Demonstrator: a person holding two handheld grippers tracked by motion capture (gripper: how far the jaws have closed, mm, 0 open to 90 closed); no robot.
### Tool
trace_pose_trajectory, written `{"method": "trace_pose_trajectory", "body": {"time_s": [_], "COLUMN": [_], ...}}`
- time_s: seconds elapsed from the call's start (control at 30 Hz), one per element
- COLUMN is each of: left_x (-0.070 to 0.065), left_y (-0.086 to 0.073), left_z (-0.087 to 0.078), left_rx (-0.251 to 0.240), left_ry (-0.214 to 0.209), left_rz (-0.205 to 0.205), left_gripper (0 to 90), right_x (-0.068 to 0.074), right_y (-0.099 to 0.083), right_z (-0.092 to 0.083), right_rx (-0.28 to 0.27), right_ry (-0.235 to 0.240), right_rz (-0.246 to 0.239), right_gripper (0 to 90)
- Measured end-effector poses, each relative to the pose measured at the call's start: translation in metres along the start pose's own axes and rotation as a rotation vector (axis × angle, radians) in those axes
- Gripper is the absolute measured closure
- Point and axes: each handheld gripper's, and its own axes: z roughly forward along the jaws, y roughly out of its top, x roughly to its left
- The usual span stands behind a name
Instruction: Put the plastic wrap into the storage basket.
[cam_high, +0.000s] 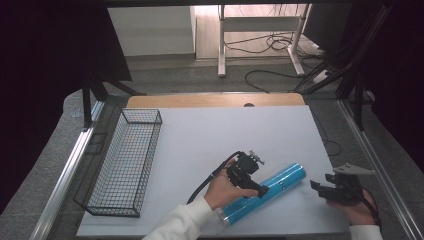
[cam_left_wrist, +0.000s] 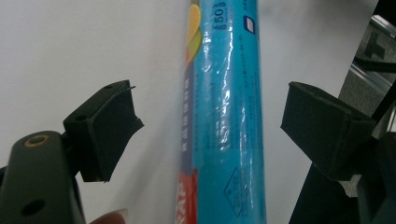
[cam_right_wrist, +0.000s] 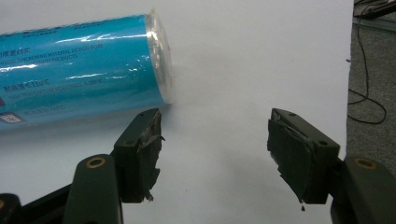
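White table (cam_high: 210, 135), blue roll (cam_high: 272, 185) – grippers open

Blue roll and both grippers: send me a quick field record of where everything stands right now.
surface: white table top
object: blue plastic-wrapped cylindrical roll, lying flat at the near right of the table
container: black wire mesh basket, at the table's left, nothing visible inside
left gripper: open, jaws either side of the roll, not clamped
right gripper: open, holds nothing, just off the roll's far end
roll contact: resting on the table, not lifted
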Motion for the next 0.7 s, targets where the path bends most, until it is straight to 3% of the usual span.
{"method": "trace_pose_trajectory", "body": {"time_s": [0.47,0.7], "left_x": [-0.007,-0.008], "left_y": [0.014,0.013], "left_z": [0.042,0.052], "left_rx": [0.124,0.169], "left_ry": [-0.025,-0.005], "left_rz": [0.019,0.020], "left_gripper": [20.4,27.3], "right_x": [-0.002,-0.003], "right_y": [-0.002,-0.002], "right_z": [0.001,0.002], "right_rx": [0.005,0.007], "right_ry": [-0.012,-0.020], "right_rz": [-0.005,-0.006], "right_gripper": [35.3,35.3]}}
